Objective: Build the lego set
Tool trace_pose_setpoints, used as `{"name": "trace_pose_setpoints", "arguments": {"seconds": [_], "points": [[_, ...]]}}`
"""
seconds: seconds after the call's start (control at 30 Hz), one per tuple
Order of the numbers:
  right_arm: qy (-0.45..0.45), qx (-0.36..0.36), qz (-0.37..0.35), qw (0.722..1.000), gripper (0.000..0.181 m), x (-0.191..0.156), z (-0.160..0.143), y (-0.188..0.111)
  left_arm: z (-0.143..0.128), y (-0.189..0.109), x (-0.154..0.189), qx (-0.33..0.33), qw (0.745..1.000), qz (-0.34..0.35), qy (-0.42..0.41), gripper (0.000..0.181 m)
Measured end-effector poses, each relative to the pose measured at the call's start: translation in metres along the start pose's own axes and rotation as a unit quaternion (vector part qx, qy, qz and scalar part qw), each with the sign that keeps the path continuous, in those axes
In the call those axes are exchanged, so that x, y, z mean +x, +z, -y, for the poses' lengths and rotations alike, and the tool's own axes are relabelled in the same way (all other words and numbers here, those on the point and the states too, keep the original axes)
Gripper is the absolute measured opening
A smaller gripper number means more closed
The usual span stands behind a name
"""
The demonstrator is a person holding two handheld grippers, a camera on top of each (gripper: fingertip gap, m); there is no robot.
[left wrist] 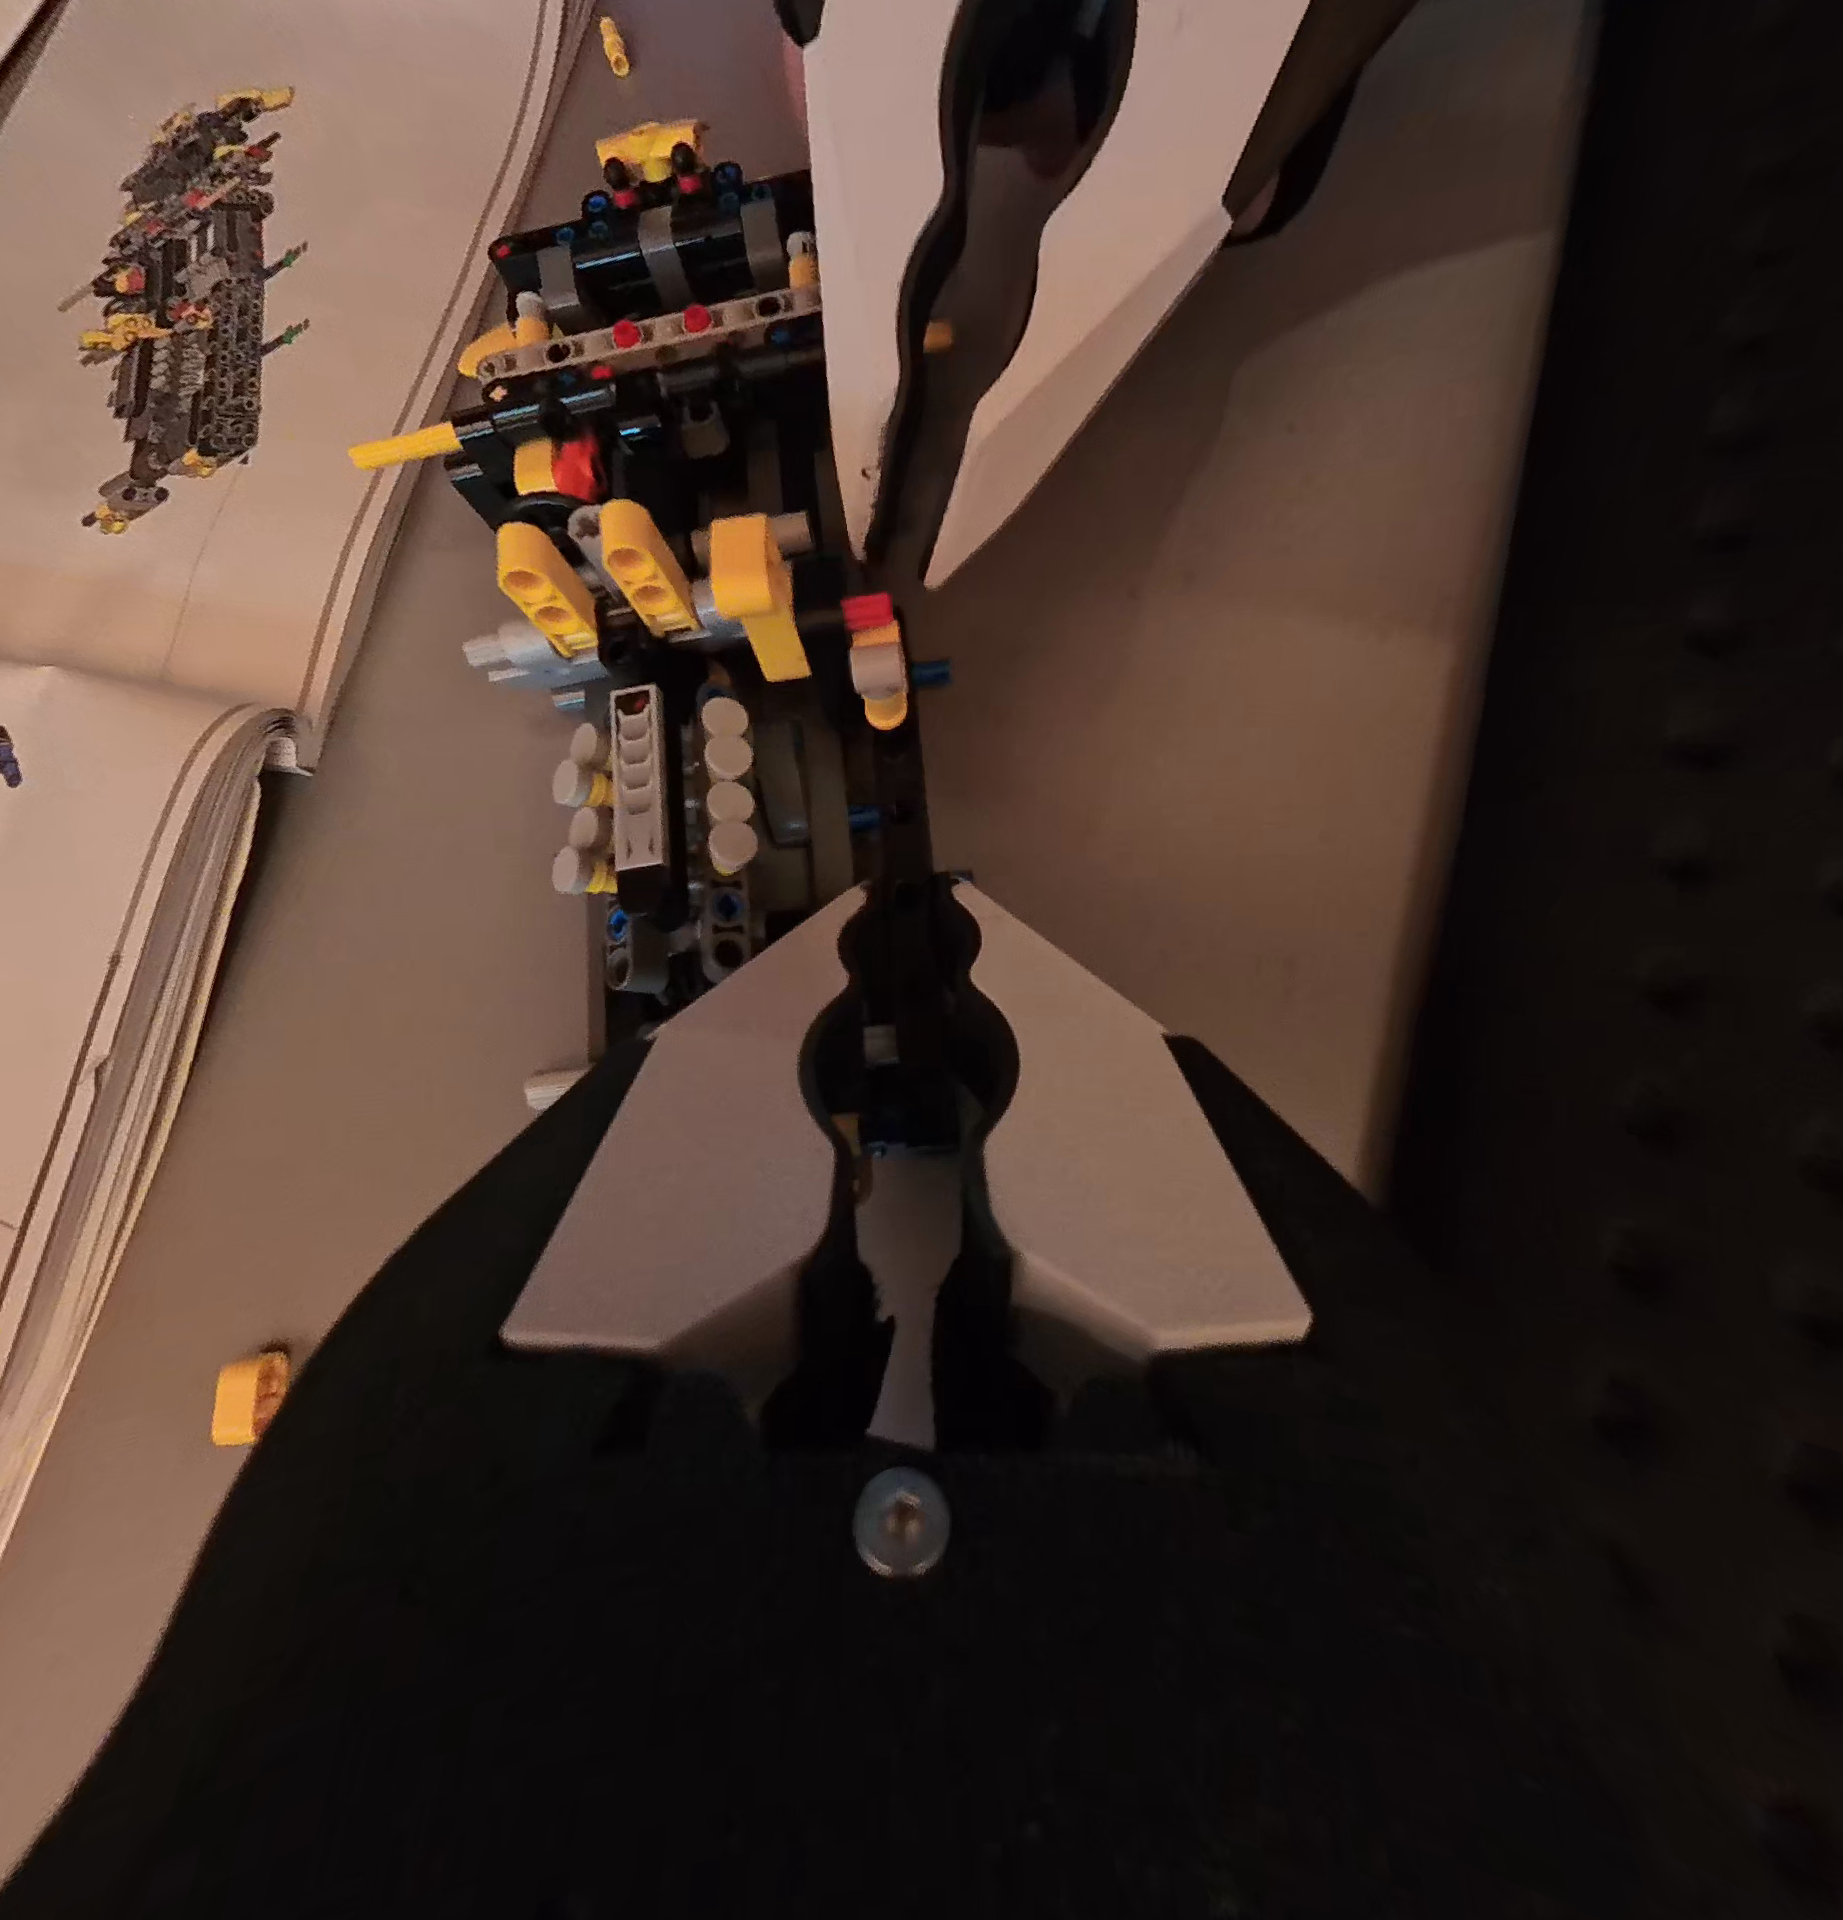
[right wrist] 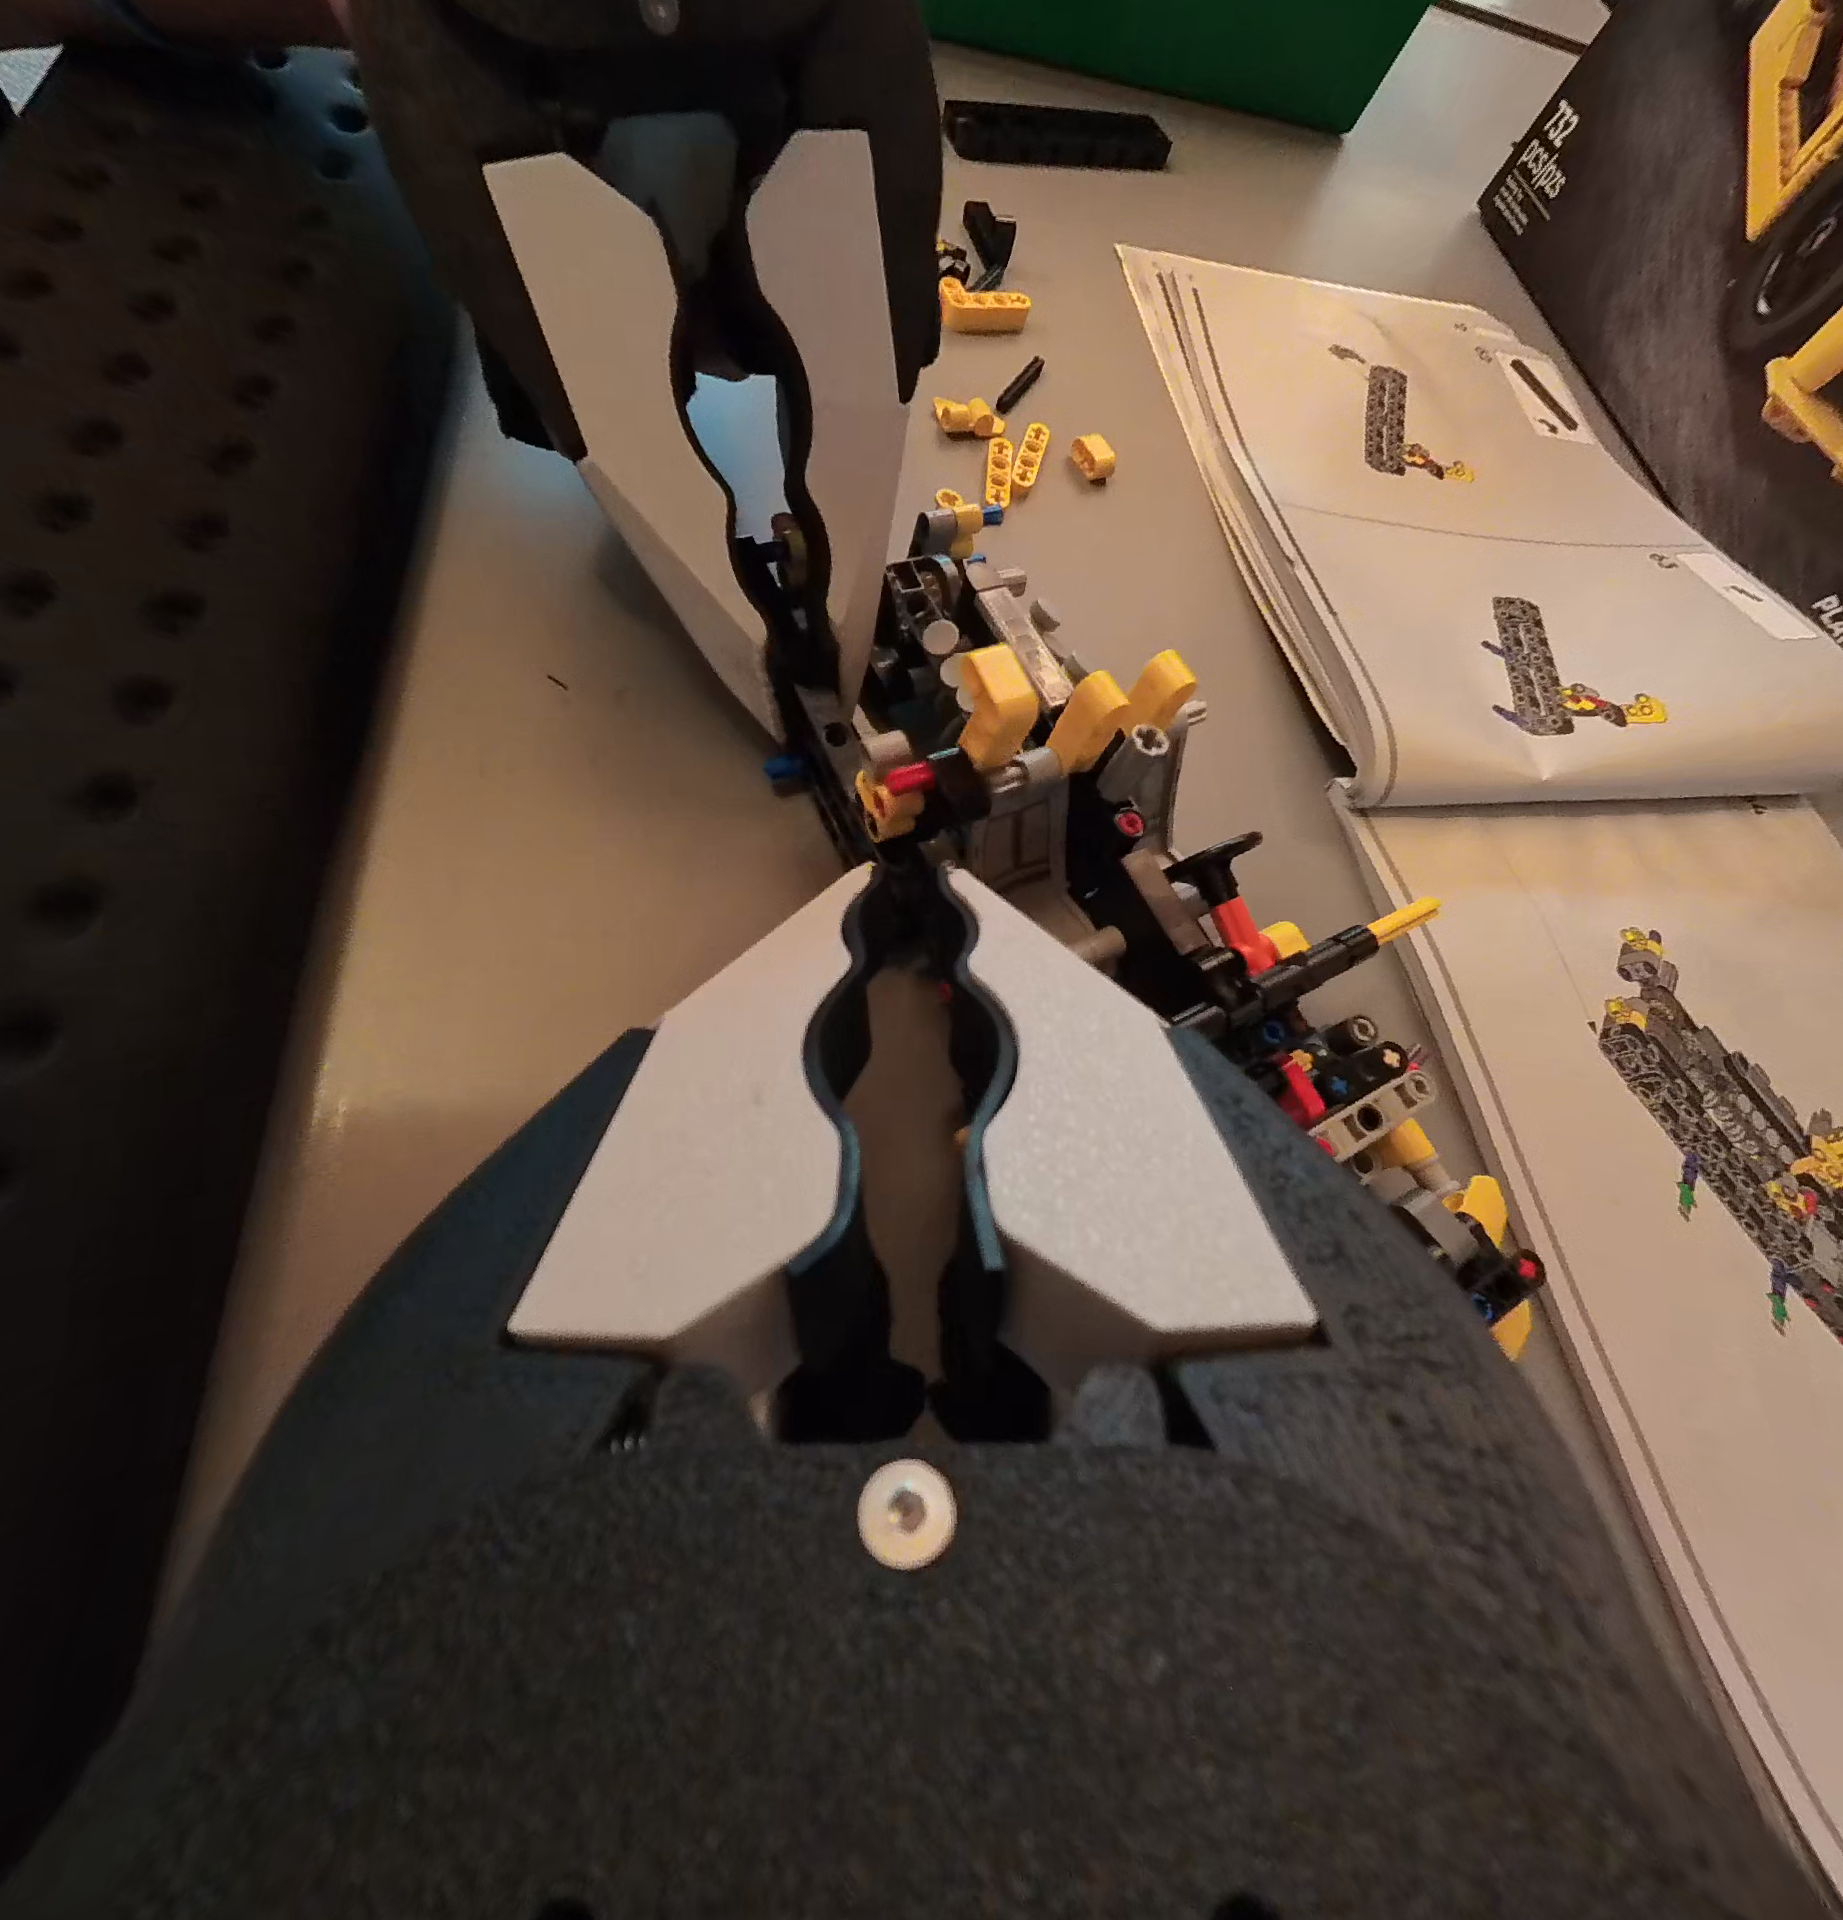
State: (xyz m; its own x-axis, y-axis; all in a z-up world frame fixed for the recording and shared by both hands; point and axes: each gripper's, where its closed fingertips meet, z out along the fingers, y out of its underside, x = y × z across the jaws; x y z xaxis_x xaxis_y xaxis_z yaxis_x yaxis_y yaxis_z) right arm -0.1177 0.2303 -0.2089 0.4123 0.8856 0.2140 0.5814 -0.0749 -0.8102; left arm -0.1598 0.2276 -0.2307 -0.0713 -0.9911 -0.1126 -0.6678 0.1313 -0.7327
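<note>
Left wrist view
Left gripper [left wrist: 901, 904]: jaws narrow, pinched on the black side beam [left wrist: 901, 774] of the model, at one end of it.
Right gripper [left wrist: 891, 566]: comes in from the top of the frame, tips drawn close on the same beam farther along.
Lego model [left wrist: 652, 582]: a long black, grey and yellow chassis lying on the table [left wrist: 1187, 727], just beside the open instruction booklet [left wrist: 117, 623].
Loose yellow piece [left wrist: 247, 1397]: alone on the table, near the booklet's edge.

Right wrist view
Right gripper [right wrist: 901, 883]: jaws narrow, closed around the end of the black beam where it meets the chassis.
Left gripper [right wrist: 813, 675]: opposite, gripping the beam from the far side.
Spare parts [right wrist: 1021, 457]: a scatter of small yellow and black pieces beyond the model, not yet fitted.
Set box [right wrist: 1727, 260]: stands past the booklet, showing a yellow car.

Progress
Done: the frame appears assembled with seats, steering wheel and an engine block in place.
Left: I judge the build about mid-way; no wheels or yellow body panels are on, and the side beam seems to be the step in hand.
</note>
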Motion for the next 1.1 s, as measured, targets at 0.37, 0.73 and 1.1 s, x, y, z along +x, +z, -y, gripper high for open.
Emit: {"name": "trace_pose_setpoints", "arguments": {"seconds": [0.37, 0.73, 1.1], "points": [[0.005, -0.004, -0.001, 1.0, 0.007, 0.002, -0.003, 0.001, -0.001, -0.001, 0.0, 0.002, 1.0, -0.001, -0.002, 0.01], [0.007, -0.005, -0.011, 1.0, 0.007, 0.005, -0.003, 0.003, -0.002, -0.002, -0.001, 0.009, 1.0, -0.006, -0.015, 0.01], [0.009, 0.04, -0.028, 0.999, 0.007, 0.012, 0.013, 0.004, -0.002, -0.003, -0.002, 0.017, 0.999, -0.013, -0.023, 0.01]]}}
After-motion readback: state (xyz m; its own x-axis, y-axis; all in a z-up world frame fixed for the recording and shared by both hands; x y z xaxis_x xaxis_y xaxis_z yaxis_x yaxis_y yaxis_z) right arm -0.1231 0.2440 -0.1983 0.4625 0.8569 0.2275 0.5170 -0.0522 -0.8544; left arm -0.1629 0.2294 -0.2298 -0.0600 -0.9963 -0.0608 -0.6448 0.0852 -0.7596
